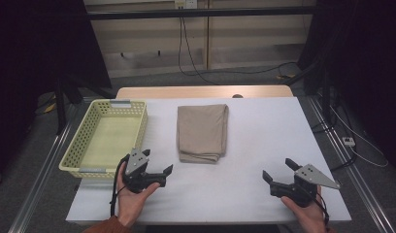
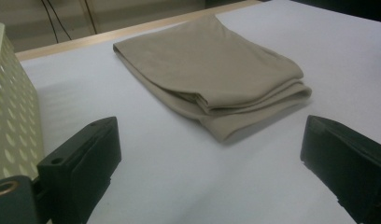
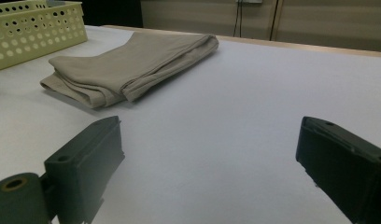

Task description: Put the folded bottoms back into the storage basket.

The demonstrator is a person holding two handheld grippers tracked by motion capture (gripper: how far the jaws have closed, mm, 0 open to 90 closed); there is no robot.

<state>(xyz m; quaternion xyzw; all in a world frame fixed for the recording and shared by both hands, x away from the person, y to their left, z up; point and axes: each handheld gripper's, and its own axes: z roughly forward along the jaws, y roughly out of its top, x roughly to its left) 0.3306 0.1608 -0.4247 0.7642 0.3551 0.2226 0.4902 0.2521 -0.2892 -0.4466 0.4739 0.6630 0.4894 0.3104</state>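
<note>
While both hands rest low, left claw (image 1: 158, 161) apart, right claw (image 1: 278, 171) apart, near folded cloth (image 1: 202, 132).

Dim, dark-edged room; white table (image 1: 254, 141) evenly lit, soft shadows, slightly blurred close fingers (image 2: 81, 158).

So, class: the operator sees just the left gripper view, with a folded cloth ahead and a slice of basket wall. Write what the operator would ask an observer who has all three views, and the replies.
Operator: Is anything inside that basket?
Observer: No. From the high view the yellow basket is empty, and it lies left of the beige cloth.
Operator: Where is my other gripper?
Observer: The right gripper hovers near the table's front right, jaws open, well clear of the cloth.
Operator: Is the cloth's far end tidy?
Observer: Yes. The right gripper view shows its far end as a smooth rolled fold, with the layered edges at the near end.
</note>
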